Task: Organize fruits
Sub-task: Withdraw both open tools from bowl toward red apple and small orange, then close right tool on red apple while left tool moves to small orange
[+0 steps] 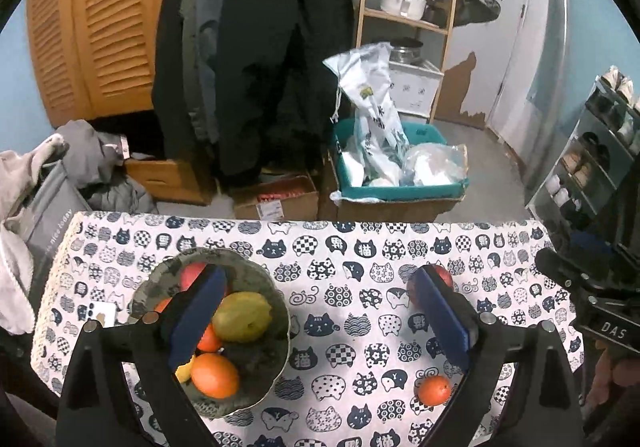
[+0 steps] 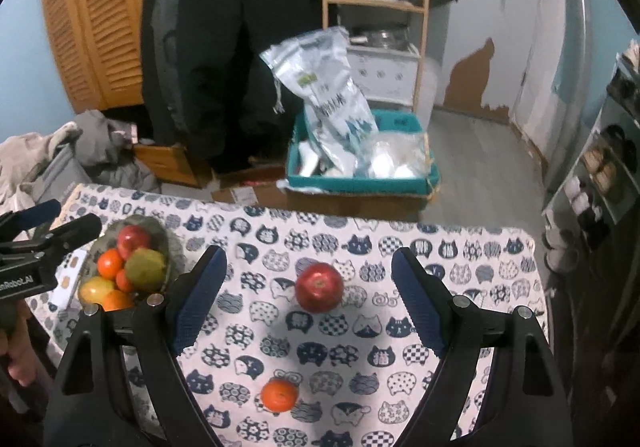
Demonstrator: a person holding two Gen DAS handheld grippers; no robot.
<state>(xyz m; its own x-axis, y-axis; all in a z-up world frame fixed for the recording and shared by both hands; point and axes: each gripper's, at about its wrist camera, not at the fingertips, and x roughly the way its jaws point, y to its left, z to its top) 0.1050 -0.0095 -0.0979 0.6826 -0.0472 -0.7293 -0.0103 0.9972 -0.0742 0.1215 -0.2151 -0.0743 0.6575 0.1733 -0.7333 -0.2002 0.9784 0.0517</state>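
A grey-green bowl on the cat-print tablecloth holds a yellow-green mango, several oranges and a red apple. My left gripper is open above the table, its left finger over the bowl, with nothing between the pads. In the right wrist view a loose red apple and a loose orange lie on the cloth. My right gripper is open, and the apple sits between and just beyond its fingertips, untouched. The bowl is at the far left there.
The tablecloth ends at a far edge, beyond which stand cardboard boxes and a teal bin with bags. A phone lies left of the bowl. Clothes pile up at the left; a shoe rack stands at the right.
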